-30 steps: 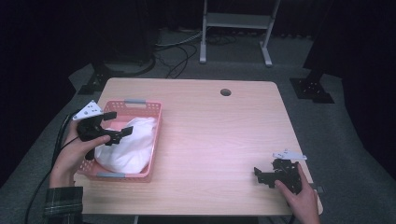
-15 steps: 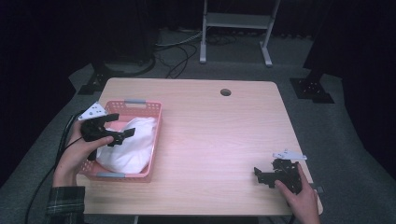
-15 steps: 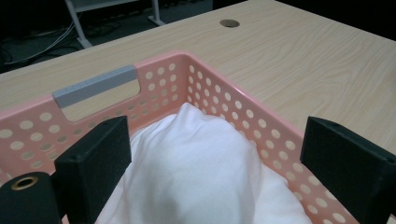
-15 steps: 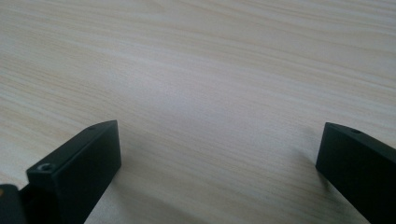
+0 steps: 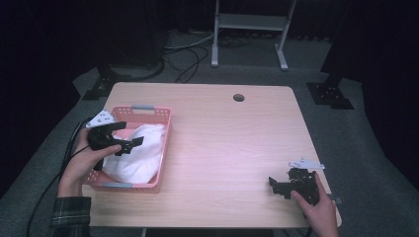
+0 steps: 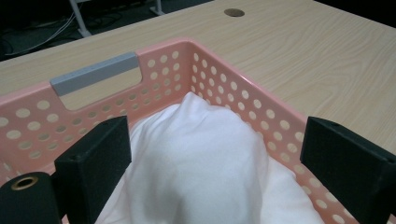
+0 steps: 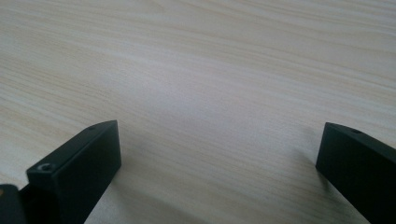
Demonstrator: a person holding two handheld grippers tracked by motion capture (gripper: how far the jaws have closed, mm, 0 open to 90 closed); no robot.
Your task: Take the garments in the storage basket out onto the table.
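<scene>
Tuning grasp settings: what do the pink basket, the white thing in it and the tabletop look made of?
Pink basket: looks like moulded plastic with a dull sheen; walls punched with round holes, grey handle insert.
White cloth: soft fabric, matte; it slumps in rounded folds, weave too fine to tell.
Table: light wood-grain top, smooth, probably laminate; printed-looking grain, one round cable hole.

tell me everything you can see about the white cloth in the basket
The white cloth is a soft, plain fabric, bunched into a rounded heap with a few gentle folds. It lies inside the pink basket, filling most of it and rising about level with the rim, pressed against the perforated walls. The left gripper hovers over it with jaws open to either side of the heap; whether they touch it is unclear.
</scene>
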